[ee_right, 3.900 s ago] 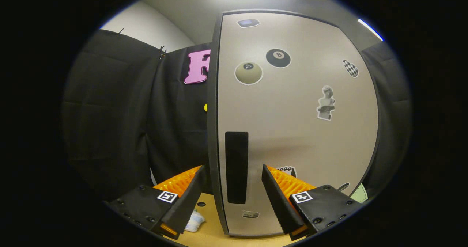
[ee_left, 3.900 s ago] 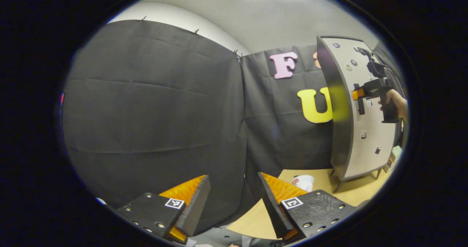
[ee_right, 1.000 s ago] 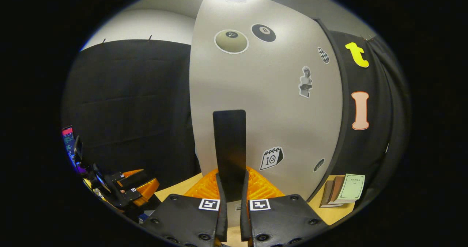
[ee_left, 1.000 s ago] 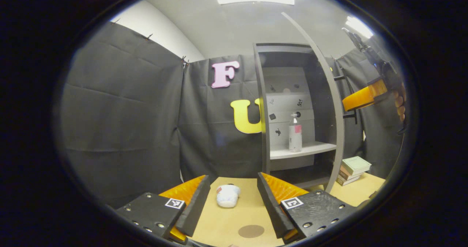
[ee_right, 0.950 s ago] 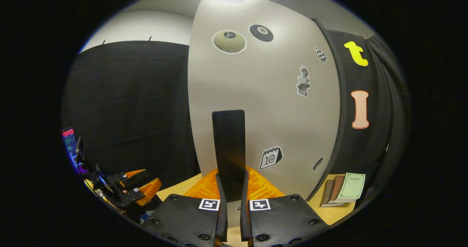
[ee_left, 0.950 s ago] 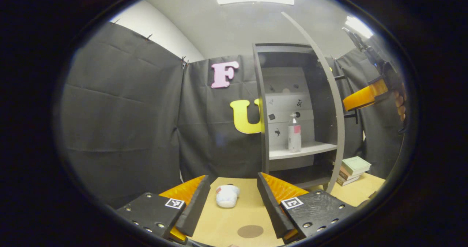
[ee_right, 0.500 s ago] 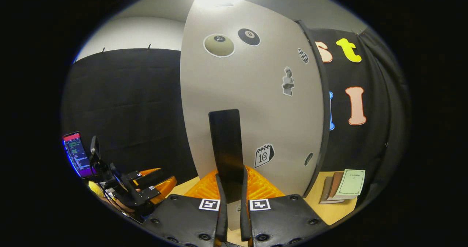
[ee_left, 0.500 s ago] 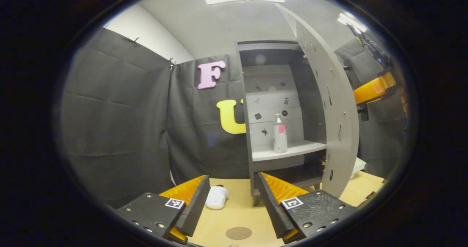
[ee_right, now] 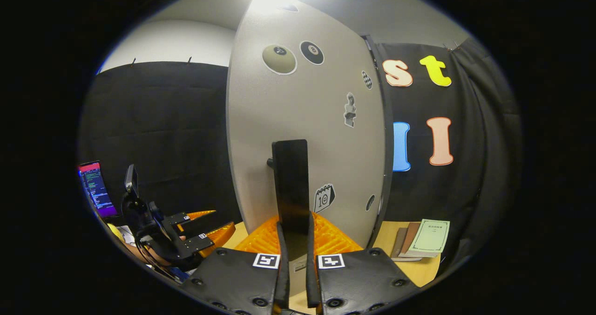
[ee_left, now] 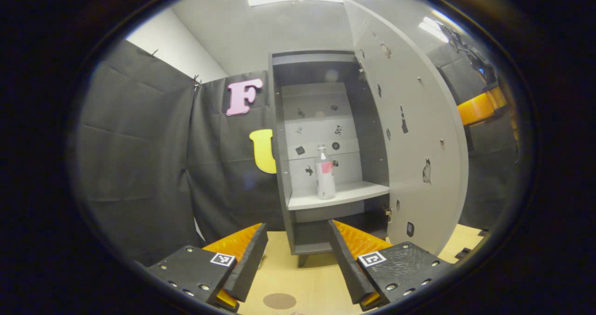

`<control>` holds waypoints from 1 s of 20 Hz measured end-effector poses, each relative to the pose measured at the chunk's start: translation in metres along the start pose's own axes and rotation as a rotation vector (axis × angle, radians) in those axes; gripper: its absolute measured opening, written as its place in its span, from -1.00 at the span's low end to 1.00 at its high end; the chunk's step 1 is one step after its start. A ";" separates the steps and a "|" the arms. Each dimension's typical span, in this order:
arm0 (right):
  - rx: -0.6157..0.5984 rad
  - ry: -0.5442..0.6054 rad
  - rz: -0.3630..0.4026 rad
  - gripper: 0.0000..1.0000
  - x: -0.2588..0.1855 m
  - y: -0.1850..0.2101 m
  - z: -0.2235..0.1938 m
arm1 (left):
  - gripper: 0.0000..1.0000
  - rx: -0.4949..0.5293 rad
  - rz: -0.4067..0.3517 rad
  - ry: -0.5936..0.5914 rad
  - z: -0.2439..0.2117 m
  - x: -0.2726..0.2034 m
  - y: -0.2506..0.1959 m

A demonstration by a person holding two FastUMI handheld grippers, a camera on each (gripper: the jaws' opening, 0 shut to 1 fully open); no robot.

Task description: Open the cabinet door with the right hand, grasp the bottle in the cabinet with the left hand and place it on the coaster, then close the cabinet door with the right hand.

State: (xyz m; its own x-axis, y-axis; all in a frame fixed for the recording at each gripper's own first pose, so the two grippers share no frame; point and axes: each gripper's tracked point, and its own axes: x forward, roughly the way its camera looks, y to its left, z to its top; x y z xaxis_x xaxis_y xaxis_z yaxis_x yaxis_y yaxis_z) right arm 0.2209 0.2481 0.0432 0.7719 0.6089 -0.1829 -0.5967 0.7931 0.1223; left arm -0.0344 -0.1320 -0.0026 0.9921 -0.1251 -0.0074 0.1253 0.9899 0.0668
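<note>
left gripper [ee_left: 295,254]: fingers apart | right gripper [ee_right: 294,259]: fingers clamped together

Tan table [ee_left: 321,282], round coaster [ee_left: 279,300], cabinet [ee_left: 326,240], stacked books [ee_right: 421,243]

The clear plastic bottle [ee_left: 325,175] stands on the grey cabinet's shelf [ee_left: 339,195], straight beyond the open jaws, the round brown coaster [ee_left: 279,300] between them.

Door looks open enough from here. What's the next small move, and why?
Probably advance the left gripper toward the bottle. The cabinet door is swung wide, the bottle stands upright on the shelf with an unobstructed path, and the left jaws are open and empty. The right gripper, clamped on the door handle, can hold the door there.
</note>
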 end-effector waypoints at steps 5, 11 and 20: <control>0.016 -0.022 -0.026 -0.68 -0.004 -0.007 0.002 | 0.58 0.004 -0.018 0.011 -0.002 0.004 -0.019; 0.021 -0.047 -0.107 -0.67 -0.006 -0.024 0.003 | 0.58 0.013 -0.028 0.013 0.000 0.000 -0.045; -0.014 -0.063 -0.148 -0.64 -0.012 -0.045 -0.001 | 0.58 0.041 -0.011 0.013 0.007 -0.015 -0.077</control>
State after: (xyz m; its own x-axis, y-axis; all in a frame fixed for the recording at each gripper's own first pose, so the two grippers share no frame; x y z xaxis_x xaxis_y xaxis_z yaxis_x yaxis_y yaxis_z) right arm 0.2380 0.2049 0.0392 0.8635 0.4854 -0.1367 -0.4780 0.8742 0.0848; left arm -0.0588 -0.2067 -0.0010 0.9906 -0.1349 -0.0209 0.1364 0.9848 0.1074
